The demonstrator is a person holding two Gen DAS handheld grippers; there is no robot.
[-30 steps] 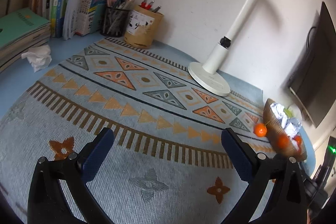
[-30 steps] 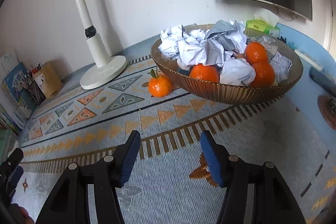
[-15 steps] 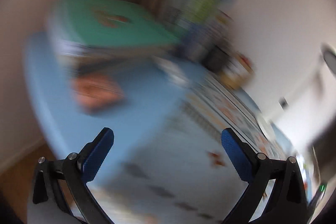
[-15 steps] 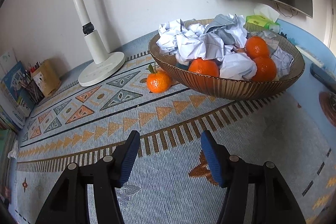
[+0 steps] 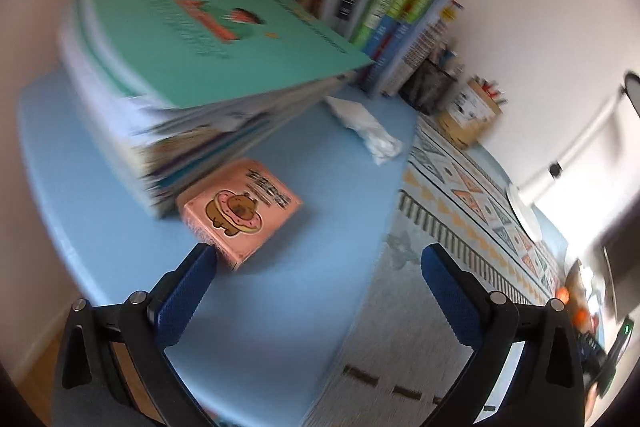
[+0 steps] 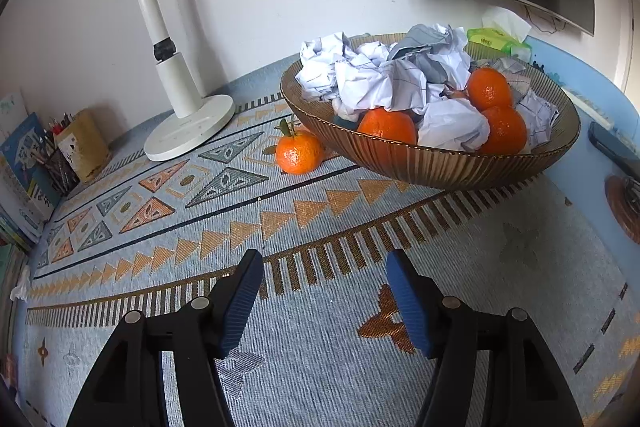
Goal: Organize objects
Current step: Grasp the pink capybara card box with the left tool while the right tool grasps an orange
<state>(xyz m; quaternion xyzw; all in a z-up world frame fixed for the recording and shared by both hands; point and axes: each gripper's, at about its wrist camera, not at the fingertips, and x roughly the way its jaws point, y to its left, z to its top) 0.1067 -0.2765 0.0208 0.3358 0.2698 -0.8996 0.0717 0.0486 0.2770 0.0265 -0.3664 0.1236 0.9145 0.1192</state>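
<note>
Left gripper (image 5: 320, 259) spread wide, empty, just before pink box (image 5: 240, 211), right gripper (image 6: 324, 267) jaws opening, nothing between, well short of bowl (image 6: 440, 163), loose orange (image 6: 298, 153) beside bowl

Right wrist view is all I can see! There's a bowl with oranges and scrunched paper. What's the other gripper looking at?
Observer: A pink box with a cartoon animal in a donut, on the blue desk.
Operator: Is it holding the box?
Observer: No. The left gripper is open and empty; the box lies just ahead of its left finger.
Operator: Anything next to the box?
Observer: A stack of books with a green cover on top, right behind it.
Operator: Any more paper to tidy?
Observer: Yes, a crumpled white piece lies on the desk by the mat's edge.
</note>
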